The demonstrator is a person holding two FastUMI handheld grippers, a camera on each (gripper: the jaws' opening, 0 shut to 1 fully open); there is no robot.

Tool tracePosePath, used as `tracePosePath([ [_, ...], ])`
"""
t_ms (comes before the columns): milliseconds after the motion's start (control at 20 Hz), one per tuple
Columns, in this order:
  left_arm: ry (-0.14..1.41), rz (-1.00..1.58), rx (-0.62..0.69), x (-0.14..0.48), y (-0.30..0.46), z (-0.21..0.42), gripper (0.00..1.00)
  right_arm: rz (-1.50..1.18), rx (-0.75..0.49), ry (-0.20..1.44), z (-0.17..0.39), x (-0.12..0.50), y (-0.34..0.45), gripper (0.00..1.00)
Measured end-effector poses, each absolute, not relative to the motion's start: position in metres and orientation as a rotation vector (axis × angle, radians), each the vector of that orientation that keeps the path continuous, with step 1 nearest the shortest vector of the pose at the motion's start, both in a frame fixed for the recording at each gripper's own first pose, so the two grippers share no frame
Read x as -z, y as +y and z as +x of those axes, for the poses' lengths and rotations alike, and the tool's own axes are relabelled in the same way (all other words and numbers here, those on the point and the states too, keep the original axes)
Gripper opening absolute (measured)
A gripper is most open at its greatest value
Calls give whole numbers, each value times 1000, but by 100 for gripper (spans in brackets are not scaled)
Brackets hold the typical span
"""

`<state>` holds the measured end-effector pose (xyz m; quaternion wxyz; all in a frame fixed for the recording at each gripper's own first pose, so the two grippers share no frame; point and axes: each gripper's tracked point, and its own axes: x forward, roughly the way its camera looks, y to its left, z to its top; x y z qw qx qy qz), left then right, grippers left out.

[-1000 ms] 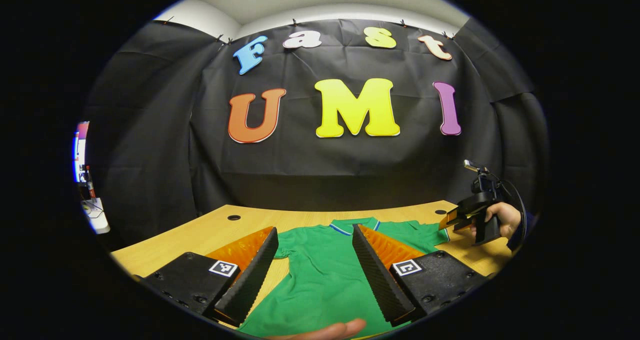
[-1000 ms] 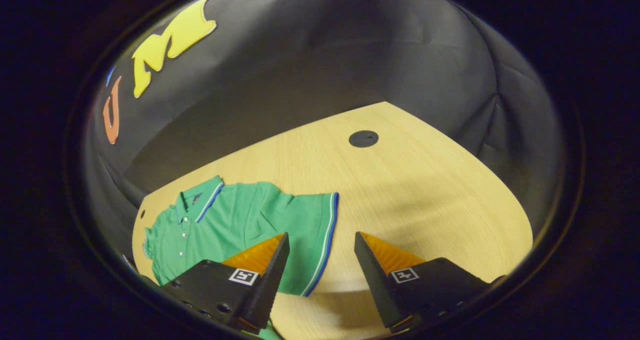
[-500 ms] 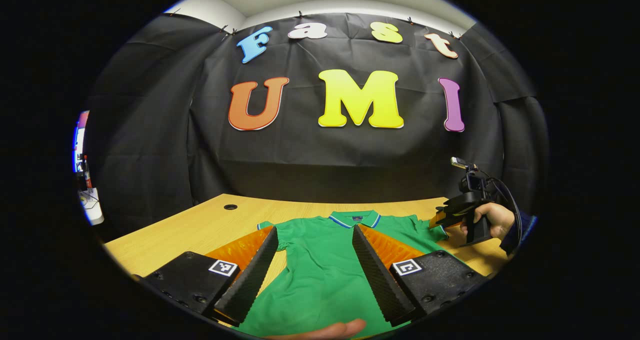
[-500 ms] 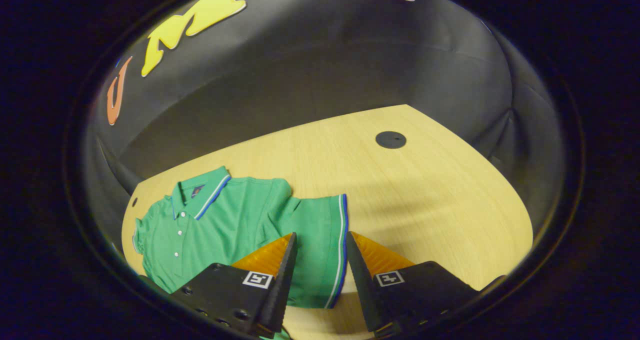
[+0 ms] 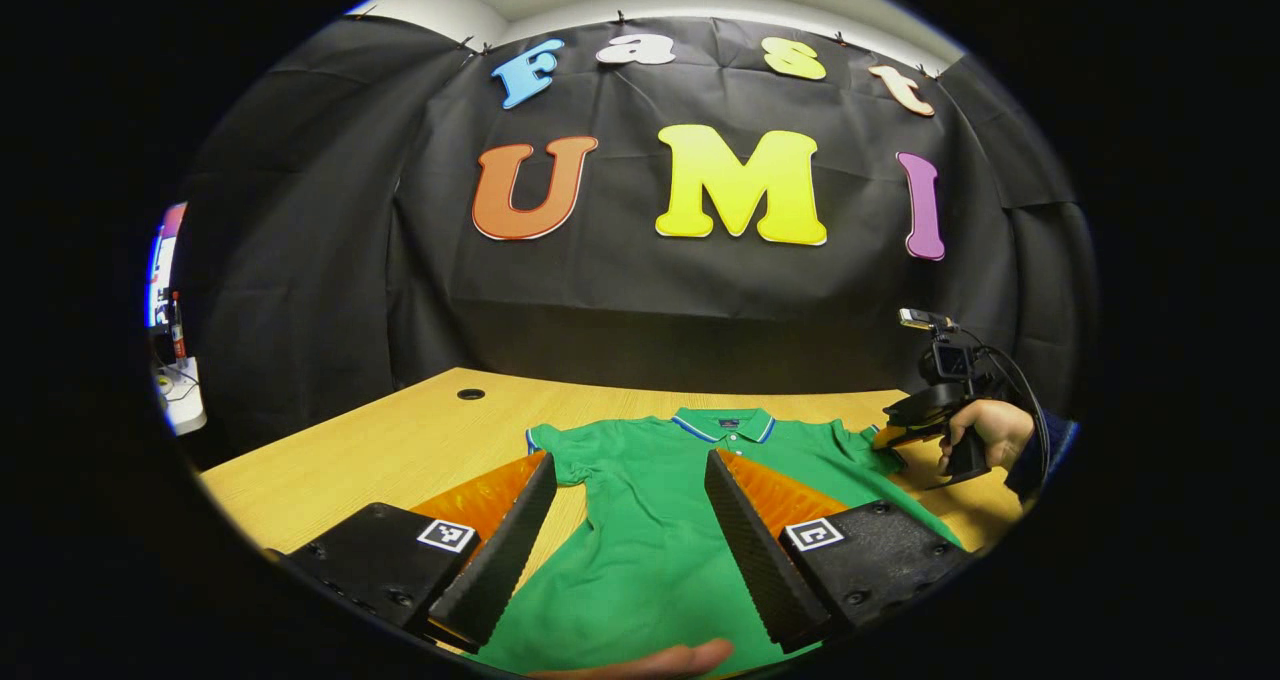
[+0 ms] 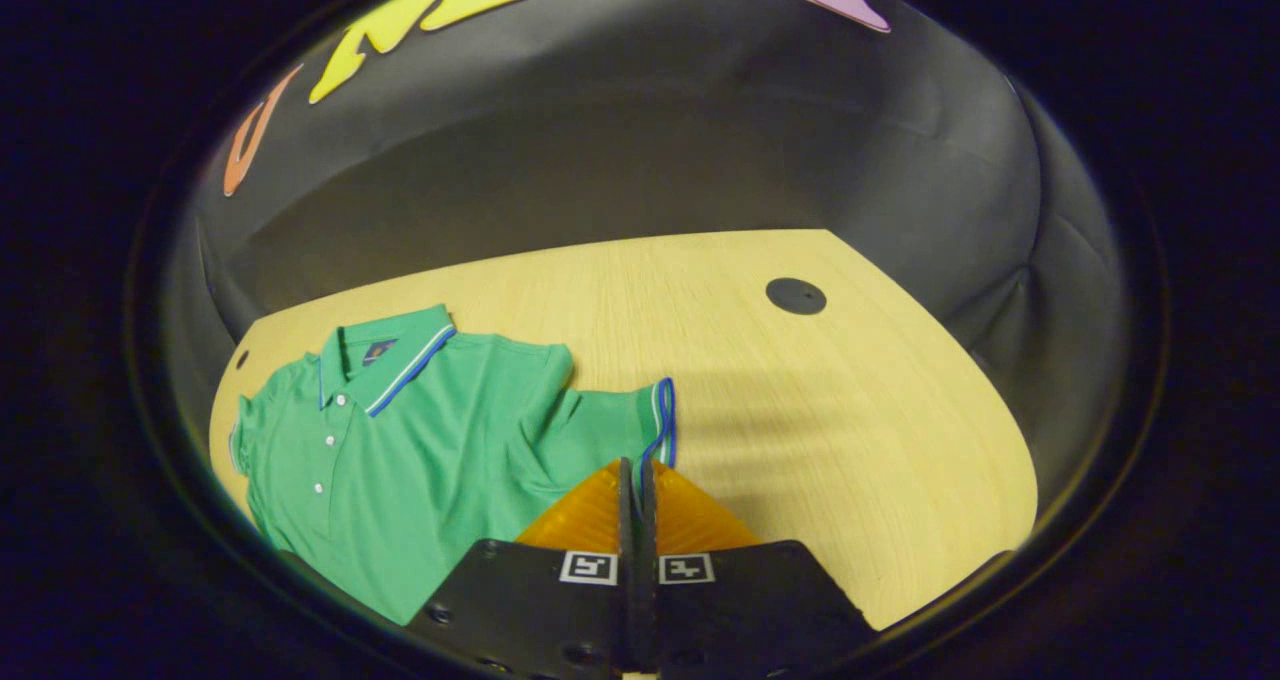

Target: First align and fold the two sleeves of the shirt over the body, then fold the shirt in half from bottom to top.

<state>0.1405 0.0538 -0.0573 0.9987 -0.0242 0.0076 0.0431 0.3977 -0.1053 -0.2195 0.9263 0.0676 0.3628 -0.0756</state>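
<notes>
A green polo shirt (image 5: 660,530) lies flat on the wooden table, collar toward the far wall. In the left gripper view my left gripper (image 5: 630,530) hangs open over the shirt's lower body, with cloth showing between its fingers. In the right gripper view my right gripper (image 6: 636,475) is shut on the striped cuff of the shirt's sleeve (image 6: 655,422), and the cuff edge bunches up at the fingertips. The shirt (image 6: 400,430) spreads to the left of it. Far right in the left gripper view, a hand holds the right gripper (image 5: 890,435) at that sleeve.
The table (image 6: 800,410) has a round cable hole (image 6: 796,296) beyond the sleeve and another (image 5: 470,394) at the back left. A fingertip (image 5: 650,660) shows at the bottom edge of the left gripper view. Some equipment (image 5: 170,360) stands beyond the booth's left side.
The right gripper moved in onto the sleeve cuff and went from open to shut on it. The left gripper view shifted so more of the shirt shows; its fingers stayed open.
</notes>
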Motion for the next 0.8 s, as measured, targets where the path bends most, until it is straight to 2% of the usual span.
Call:
tracePosePath([
  [300, 8, -46, -98, 54, 61, 136, 96, 146, 115, 672, 399, 175, -81, 0],
  [500, 10, -50, -123, 59, 82, 129, 96, 117, 44, 651, 401, 154, -42, 0],
  [800, 25, -34, -155, 62, 102, 124, 96, 85, -24, 674, 403, 157, 27, 0],
])
